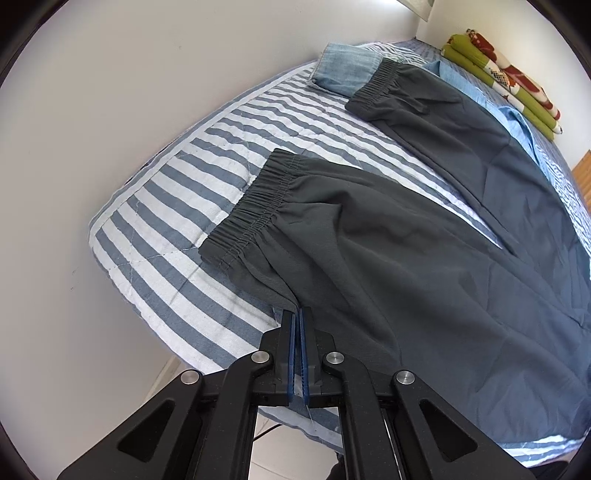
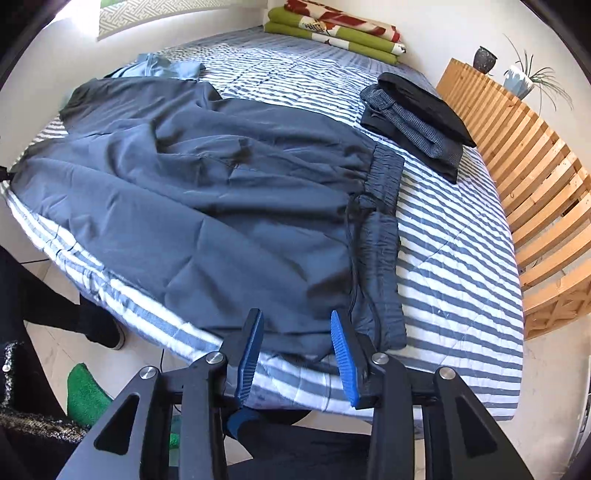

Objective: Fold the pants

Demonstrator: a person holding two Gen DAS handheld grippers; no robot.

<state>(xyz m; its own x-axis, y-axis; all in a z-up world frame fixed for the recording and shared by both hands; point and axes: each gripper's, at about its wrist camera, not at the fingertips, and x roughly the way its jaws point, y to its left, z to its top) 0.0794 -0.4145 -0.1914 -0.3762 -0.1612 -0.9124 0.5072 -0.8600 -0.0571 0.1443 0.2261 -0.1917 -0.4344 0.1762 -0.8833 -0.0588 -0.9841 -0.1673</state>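
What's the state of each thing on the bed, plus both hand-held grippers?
Left hand-held gripper: shut on pants leg edge.
Right hand-held gripper: open, empty, at waistband end.
Pants: spread flat, unfolded.
Dark clothes stack: folded.
Green blanket: folded.

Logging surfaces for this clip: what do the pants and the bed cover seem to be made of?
Pants: thin, smooth woven fabric, likely synthetic; faint sheen, soft creases, gathered elastic cuffs.
Bed cover: quilted cotton-like cloth, matte; stitched lines cross its blue and white stripes.
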